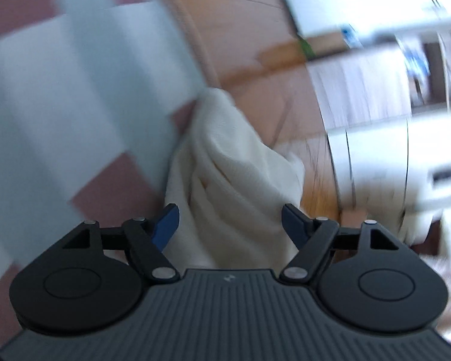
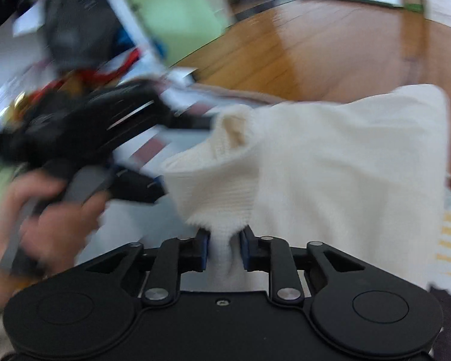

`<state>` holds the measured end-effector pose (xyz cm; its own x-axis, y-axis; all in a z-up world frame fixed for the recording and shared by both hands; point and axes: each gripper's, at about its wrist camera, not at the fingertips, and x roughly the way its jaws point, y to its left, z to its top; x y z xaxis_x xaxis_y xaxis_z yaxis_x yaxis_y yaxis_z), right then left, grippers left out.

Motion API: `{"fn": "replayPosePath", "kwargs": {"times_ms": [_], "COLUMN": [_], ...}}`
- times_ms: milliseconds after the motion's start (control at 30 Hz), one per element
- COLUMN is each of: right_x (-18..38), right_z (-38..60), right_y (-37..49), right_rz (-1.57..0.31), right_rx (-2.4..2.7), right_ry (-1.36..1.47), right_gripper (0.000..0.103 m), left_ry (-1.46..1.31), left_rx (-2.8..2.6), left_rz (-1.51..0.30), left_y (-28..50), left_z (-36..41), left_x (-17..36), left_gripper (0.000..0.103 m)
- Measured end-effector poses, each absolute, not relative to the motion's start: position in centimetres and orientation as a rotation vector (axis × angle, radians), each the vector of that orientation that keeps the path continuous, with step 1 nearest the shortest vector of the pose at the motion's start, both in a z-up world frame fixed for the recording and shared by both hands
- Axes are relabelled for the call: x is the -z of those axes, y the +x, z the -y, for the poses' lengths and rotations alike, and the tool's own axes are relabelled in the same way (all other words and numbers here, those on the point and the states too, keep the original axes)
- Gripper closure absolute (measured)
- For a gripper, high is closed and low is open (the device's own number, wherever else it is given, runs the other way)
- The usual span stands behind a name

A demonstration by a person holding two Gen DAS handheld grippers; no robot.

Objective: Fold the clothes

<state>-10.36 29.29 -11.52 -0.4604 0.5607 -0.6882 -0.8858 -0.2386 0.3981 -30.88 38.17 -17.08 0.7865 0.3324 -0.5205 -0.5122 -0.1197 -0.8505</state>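
Observation:
A cream knitted garment (image 2: 330,162) hangs bunched in front of both cameras; in the left wrist view it (image 1: 234,162) droops between the open fingers. My left gripper (image 1: 230,225) is open, its blue pads on either side of the cloth without pinching it. My right gripper (image 2: 224,249) is shut on a fold of the garment. In the right wrist view the left gripper (image 2: 147,185) shows at the left, held by a hand (image 2: 51,216), its tip next to the garment's edge. Both views are blurred.
A checked red, white and pale blue cloth (image 1: 75,105) fills the left of the left wrist view. A wooden floor (image 2: 300,48) lies beyond. White furniture (image 1: 385,156) stands at the right; cluttered objects (image 2: 75,45) lie at the upper left.

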Motion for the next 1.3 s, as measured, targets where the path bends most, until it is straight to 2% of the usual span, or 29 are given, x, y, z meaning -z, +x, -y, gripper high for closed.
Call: {"fn": "replayPosePath", "kwargs": {"times_ms": [133, 333, 367, 533, 600, 633, 667, 700, 767, 800, 833, 867, 900, 933, 967, 1000, 1100, 1200, 1300], "right_x": [10.9, 11.0, 11.5, 14.6, 15.6, 16.1, 16.7, 17.2, 18.1, 18.6, 19.0, 19.2, 19.1, 18.8, 18.5, 18.1, 16.5, 13.4, 11.8], "right_z": [-26.1, -21.8, -21.0, -18.7, -18.7, -18.9, -19.3, -19.6, -20.3, -20.7, -21.2, -21.6, -21.9, -22.2, -22.4, -22.1, -20.6, -18.9, -19.3], "right_y": [-9.6, -2.8, -1.7, 2.4, 3.0, 3.1, 3.0, 3.0, 2.6, 2.3, 1.9, 1.5, 1.1, 0.7, 0.6, 0.8, 1.8, 1.7, -0.4], "right_rz": [-0.973, -0.984, -1.011, -1.183, -1.273, -1.317, -1.354, -1.382, -1.414, -1.427, -1.445, -1.446, -1.42, -1.393, -1.365, -1.356, -1.364, -1.273, -1.12], "right_rx": [-1.913, -1.638, -1.592, -1.464, -1.48, -1.485, -1.481, -1.465, -1.419, -1.396, -1.385, -1.389, -1.402, -1.428, -1.46, -1.479, -1.507, -1.571, -1.565], "right_ry": [-0.47, -0.39, -0.371, -0.287, -0.216, -0.18, -0.147, -0.12, -0.081, -0.067, -0.057, -0.054, -0.07, -0.103, -0.118, -0.094, 0.031, 0.047, -0.204], "right_gripper": [0.062, 0.053, 0.049, 0.049, 0.049, 0.047, 0.039, 0.036, 0.035, 0.034, 0.032, 0.033, 0.038, 0.064, 0.072, 0.074, 0.078, 0.08, 0.081], "left_ry": [-1.601, -1.419, -1.396, -1.327, -1.32, -1.312, -1.304, -1.294, -1.265, -1.216, -1.148, -1.088, -1.033, -1.028, -1.048, -1.068, -1.065, -0.976, -0.948], "left_rx": [-0.759, -0.89, -0.906, -0.835, -0.785, -0.765, -0.745, -0.717, -0.7, -0.746, -0.818, -0.849, -0.859, -0.849, -0.828, -0.806, -0.756, -0.781, -0.805], "left_rz": [-0.202, -0.48, -0.499, -0.414, -0.416, -0.446, -0.477, -0.516, -0.61, -0.681, -0.762, -0.802, -0.82, -0.819, -0.808, -0.796, -0.817, -0.882, -0.867], "left_y": [-31.6, -29.4, -29.4, -30.1, -29.6, -29.1, -28.5, -27.9, -27.0, -26.6, -26.3, -26.0, -25.8, -25.8, -25.8, -25.8, -26.0, -25.1, -25.3], "left_z": [-37.6, -36.8, -36.6, -36.3, -36.5, -36.8, -37.0, -37.3, -37.9, -38.2, -38.4, -38.4, -38.2, -38.1, -38.1, -38.1, -37.8, -37.1, -37.6], "left_x": [18.3, 16.7, 16.3, 13.6, 13.5, 13.8, 14.0, 14.4, 15.1, 15.3, 15.5, 15.5, 15.2, 15.3, 15.5, 15.7, 15.8, 15.5, 15.1], "left_gripper": [0.026, 0.024, 0.024, 0.024, 0.02, 0.019, 0.019, 0.019, 0.021, 0.027, 0.04, 0.045, 0.045, 0.05, 0.054, 0.062, 0.07, 0.066, 0.053]}}
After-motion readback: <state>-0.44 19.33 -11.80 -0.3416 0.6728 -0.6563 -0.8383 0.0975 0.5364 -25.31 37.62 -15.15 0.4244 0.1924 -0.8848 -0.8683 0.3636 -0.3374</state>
